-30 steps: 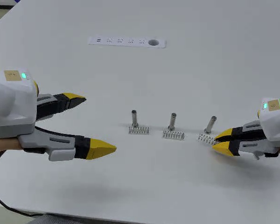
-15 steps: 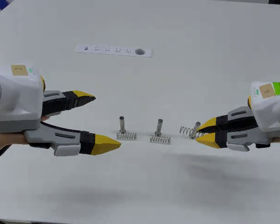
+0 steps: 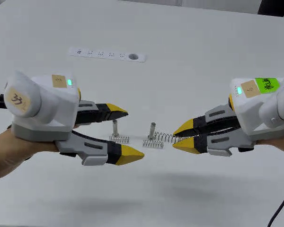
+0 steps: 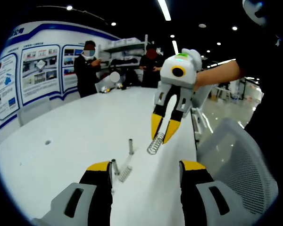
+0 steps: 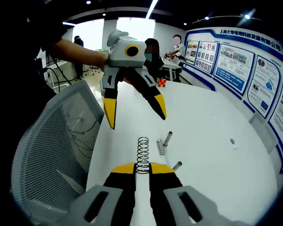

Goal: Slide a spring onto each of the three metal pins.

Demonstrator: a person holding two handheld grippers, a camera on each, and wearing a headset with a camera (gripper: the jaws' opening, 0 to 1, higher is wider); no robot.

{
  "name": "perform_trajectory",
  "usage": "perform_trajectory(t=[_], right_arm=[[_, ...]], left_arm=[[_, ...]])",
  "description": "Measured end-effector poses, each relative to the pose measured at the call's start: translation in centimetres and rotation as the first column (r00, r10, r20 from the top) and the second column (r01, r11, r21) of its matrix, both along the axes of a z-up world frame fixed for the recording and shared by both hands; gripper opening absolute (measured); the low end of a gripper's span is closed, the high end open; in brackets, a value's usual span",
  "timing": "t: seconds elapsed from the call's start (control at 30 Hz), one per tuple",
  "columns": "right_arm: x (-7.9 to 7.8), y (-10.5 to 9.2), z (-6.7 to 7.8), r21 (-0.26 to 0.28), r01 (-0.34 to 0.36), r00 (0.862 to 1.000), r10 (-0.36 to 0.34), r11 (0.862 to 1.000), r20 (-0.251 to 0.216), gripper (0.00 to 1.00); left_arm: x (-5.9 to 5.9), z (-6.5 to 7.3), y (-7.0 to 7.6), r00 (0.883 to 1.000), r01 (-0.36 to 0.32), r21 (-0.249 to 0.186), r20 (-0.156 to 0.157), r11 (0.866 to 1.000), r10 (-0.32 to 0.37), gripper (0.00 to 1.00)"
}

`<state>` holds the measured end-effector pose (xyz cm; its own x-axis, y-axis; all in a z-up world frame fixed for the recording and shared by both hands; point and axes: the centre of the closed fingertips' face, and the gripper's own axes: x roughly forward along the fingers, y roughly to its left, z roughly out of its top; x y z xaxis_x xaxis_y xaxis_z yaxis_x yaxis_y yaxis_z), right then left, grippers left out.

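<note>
- While it is carried above the white table [image 3: 203, 56], the held spring [image 3: 166, 137] is clamped by one end between the nearly closed yellow tips of the right gripper [image 3: 183, 136]. Its free end is directed toward the left gripper [image 3: 126, 133].
- In the right gripper view, this spring is seen projecting straight ahead from between the two jaws.
- The left gripper is held with its jaws spread wide, and nothing is gripped between them. It is positioned on the left side of the pins, opposite the right gripper.
- The first pin [image 3: 115, 127] is stood upright on the table. In the head view it is seen between the spread jaws of the left gripper.
- The first loose spring [image 3: 119, 139] is laid flat on the table just in front of the base of that pin.
- The second pin [image 3: 152, 129] is stood upright close to the free end of the held spring.
- The second loose spring [image 3: 153, 143] is laid flat at the foot of the second pin.
- Neither of these two pins has been fitted with a spring.
- A power strip [image 3: 106, 53] is located farther back on the table, well apart from the pins.
</note>
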<state>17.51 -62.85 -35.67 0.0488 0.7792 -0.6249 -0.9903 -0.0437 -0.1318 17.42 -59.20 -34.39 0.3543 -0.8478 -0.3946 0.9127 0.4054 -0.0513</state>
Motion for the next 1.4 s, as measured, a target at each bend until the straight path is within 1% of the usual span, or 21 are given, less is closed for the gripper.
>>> perform_trajectory(t=[0.17,0.3,0.37,0.47,0.53,0.63,0.67,0.77,0.83,0.87,1.03,1.1,1.13,1.17,1.2,1.23,1.3,1.4], right_arm=[[-1.2,0.8,-0.2,-0.010,-0.039,0.999,0.039,0.999,-0.008,0.11],[-1.9,1.3,-0.2,-0.014,-0.064,0.998,0.064,0.998,-0.014,0.11],[-2.1,1.5,-0.2,-0.015,-0.071,0.997,0.071,0.997,-0.016,0.11],[-2.4,1.7,-0.1,-0.010,-0.080,0.997,0.080,0.997,-0.018,0.11],[-2.5,1.8,-0.1,-0.011,-0.087,0.996,0.087,0.996,-0.016,0.11],[-2.6,1.9,0.0,-0.012,-0.093,0.995,0.093,0.996,-0.018,0.11],[-2.6,1.9,0.0,-0.012,-0.094,0.995,0.094,0.995,-0.019,0.11],[-2.6,2.0,0.2,-0.007,-0.096,0.995,0.096,0.995,-0.023,0.11],[-2.7,2.1,0.3,-0.002,-0.102,0.994,0.102,0.995,-0.027,0.11],[-2.7,2.1,0.3,-0.006,-0.105,0.994,0.104,0.994,-0.022,0.11],[-2.9,2.1,0.3,-0.014,-0.120,0.993,0.119,0.993,-0.024,0.11],[-3.0,2.1,0.3,-0.012,-0.122,0.992,0.121,0.993,-0.021,0.11],[-3.0,2.2,0.4,-0.008,-0.125,0.992,0.125,0.992,-0.017,0.11],[-3.0,2.1,0.6,0.001,-0.126,0.992,0.126,0.992,-0.012,0.11],[-3.0,2.1,0.7,0.009,-0.122,0.992,0.122,0.993,-0.020,0.11],[-2.9,2.0,0.7,0.014,-0.116,0.993,0.116,0.993,-0.036,0.11],[-2.8,2.1,0.7,0.020,-0.105,0.994,0.105,0.994,-0.037,0.12],[-2.8,1.9,0.2,0.006,-0.098,0.994,0.098,0.995,-0.041,0.14]], left_arm=[[-0.9,-0.4,-1.0,0.999,0.043,-0.007,-0.011,0.999,-0.044,0.46],[-1.3,-0.6,-1.7,0.998,0.067,0.003,-0.009,0.998,-0.067,0.44],[-1.5,-0.6,-1.8,0.997,0.079,0.004,-0.008,0.997,-0.079,0.40],[-1.6,-0.7,-2.1,0.996,0.092,0.008,-0.005,0.996,-0.092,0.35],[-1.6,-0.7,-2.1,0.995,0.098,0.011,-0.001,0.995,-0.098,0.34],[-1.9,-0.9,-2.3,0.993,0.118,0.021,0.003,0.993,-0.118,0.28],[-2.0,-0.9,-2.4,0.992,0.124,0.021,0.001,0.992,-0.124,0.24],[-2.2,-0.8,-2.5,0.990,0.140,0.021,0.007,0.990,-0.140,0.18],[-2.2,-0.7,-2.5,0.989,0.143,0.022,0.019,0.989,-0.144,0.14],[-2.2,-0.7,-2.5,0.989,0.145,0.024,0.020,0.989,-0.146,0.14],[-2.6,-0.8,-2.5,0.986,0.164,0.033,0.005,0.986,-0.165,0.11],[-2.6,-0.9,-2.5,0.988,0.151,0.030,-0.033,0.988,-0.150,0.11],[-2.6,-0.8,-2.5,0.988,0.154,0.030,-0.033,0.988,-0.153,0.11],[-2.6,-0.7,-2.5,0.987,0.159,0.033,-0.017,0.987,-0.158,0.11],[-2.6,-0.6,-2.5,0.986,0.166,0.036,-0.003,0.986,-0.166,0.11],[-2.7,-0.5,-2.6,0.985,0.170,0.035,-0.001,0.985,-0.170,0.11],[-2.7,-0.4,-2.7,0.985,0.174,0.039,0.001,0.984,-0.175,0.10],[-2.8,-0.1,-3.0,0.983,0.185,0.030,0.004,0.982,-0.185,0.10]])
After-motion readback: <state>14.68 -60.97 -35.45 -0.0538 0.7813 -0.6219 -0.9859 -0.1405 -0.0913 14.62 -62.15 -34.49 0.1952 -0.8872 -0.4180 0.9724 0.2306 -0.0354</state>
